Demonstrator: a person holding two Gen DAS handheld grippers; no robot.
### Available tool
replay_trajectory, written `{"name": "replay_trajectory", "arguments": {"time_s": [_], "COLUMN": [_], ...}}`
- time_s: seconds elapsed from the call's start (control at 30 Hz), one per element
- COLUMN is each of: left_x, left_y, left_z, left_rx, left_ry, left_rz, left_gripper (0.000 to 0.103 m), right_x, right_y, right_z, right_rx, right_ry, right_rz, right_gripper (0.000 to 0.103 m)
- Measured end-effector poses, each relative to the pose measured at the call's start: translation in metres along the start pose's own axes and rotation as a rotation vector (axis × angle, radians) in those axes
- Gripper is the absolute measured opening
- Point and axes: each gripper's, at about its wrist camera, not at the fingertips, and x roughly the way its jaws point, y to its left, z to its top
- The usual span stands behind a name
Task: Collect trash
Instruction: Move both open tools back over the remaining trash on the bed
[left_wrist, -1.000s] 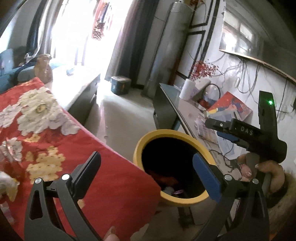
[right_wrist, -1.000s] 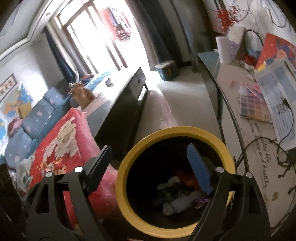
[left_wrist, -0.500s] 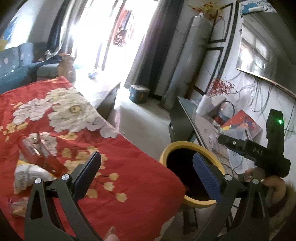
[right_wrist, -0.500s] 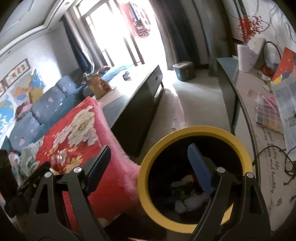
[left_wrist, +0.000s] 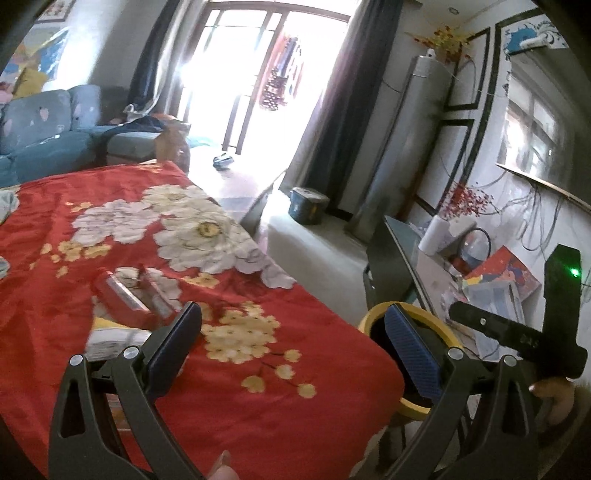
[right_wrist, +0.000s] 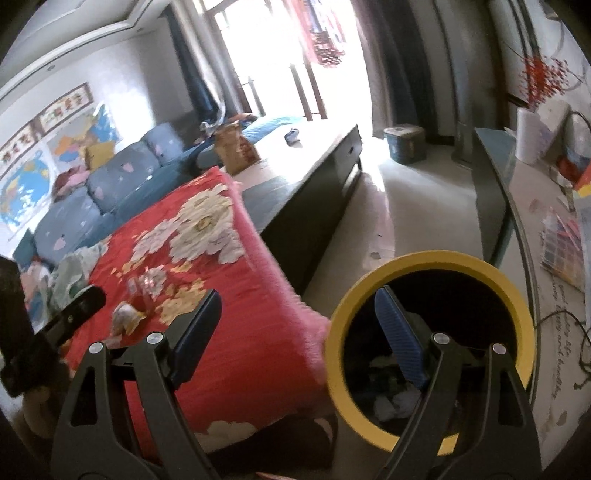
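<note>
Wrappers lie on a red flowered blanket (left_wrist: 258, 369), ahead and to the left of both tongs: a red packet (left_wrist: 127, 301), its long axis running away toward the upper left, and a pale crumpled bag (left_wrist: 110, 341) just beside it. The left tongs (left_wrist: 293, 354) hang nearer, jaws spread wide, empty. The right tongs (right_wrist: 301, 330), also spread and empty, hover by the yellow-rimmed bin (right_wrist: 517, 306), where scraps already sit.

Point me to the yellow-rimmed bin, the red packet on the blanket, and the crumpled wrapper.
yellow-rimmed bin (right_wrist: 338, 354), right wrist view, on its left rim.
red packet (left_wrist: 123, 301), left wrist view, on its shiny top face.
crumpled wrapper (right_wrist: 125, 317), right wrist view, on its pale middle.
</note>
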Motion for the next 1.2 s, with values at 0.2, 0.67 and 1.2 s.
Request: {"name": "replay_trajectory", "arguments": {"time_s": [0.2, 0.67, 1.2], "left_x": [-0.013, -0.042, -0.063], "left_y": [0.025, 0.078, 0.129], "left_z": [0.003, 0.003, 0.001], "left_rx": [-0.044, -0.130, -0.225], "left_ry": [-0.023, -0.067, -0.086], "left_rz": [0.055, 0.155, 0.244], "left_gripper": [0.096, 0.096, 0.096], "right_x": [0.008, 0.026, 0.046], "right_y": [0.026, 0.086, 0.139], "right_z": [-0.002, -0.007, -0.016], "right_rx": [-0.058, -0.187, -0.288], "right_ry": [0.030, 0.084, 0.143], "right_rz": [0.051, 0.153, 0.242], "right_gripper": [0.077, 0.077, 0.077]}}
